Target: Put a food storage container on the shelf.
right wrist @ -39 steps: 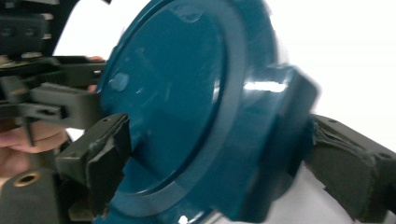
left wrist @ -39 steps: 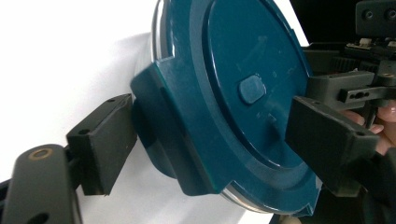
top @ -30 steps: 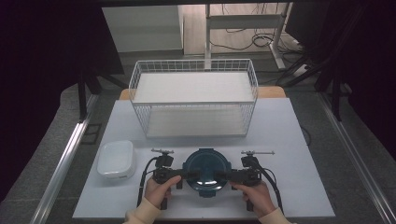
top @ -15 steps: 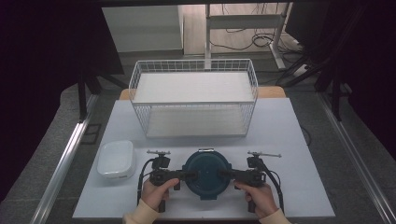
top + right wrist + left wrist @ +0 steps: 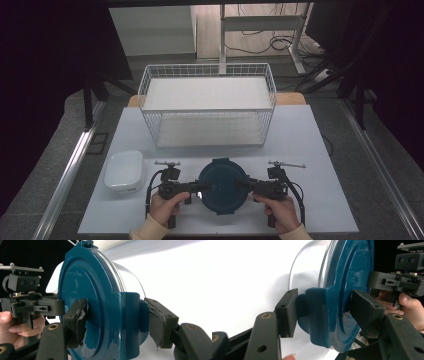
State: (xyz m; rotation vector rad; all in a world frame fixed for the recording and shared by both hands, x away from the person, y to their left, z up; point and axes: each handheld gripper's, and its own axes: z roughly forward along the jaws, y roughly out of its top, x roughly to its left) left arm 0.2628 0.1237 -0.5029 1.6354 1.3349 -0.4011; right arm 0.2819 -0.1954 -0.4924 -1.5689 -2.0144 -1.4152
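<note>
A round clear container with a dark teal lid [image 5: 223,185] stands near the table's front edge. My left gripper [image 5: 202,187] comes at it from the left, and its jaws have just been closing over the lid's left side clip [image 5: 317,315]. One pad [image 5: 287,312] lies against the clip's outer flap, the other on the lid's top. My right gripper [image 5: 243,185] mirrors this on the lid's right side clip [image 5: 131,320], its jaws also just closing. Its torn pad [image 5: 76,321] presses the lid's face, and the other pad touches the clip. The container's glass wall [image 5: 309,272] rests on the table.
A white wire basket [image 5: 207,111] stands at the back middle of the white table [image 5: 310,150]. A small white lidded box [image 5: 123,170] sits to the left of my left hand. Dark floor and metal rails flank the table.
Both grippers' jaws have narrowed onto the lid's side clips. The hands and the container have stayed almost where they were.
</note>
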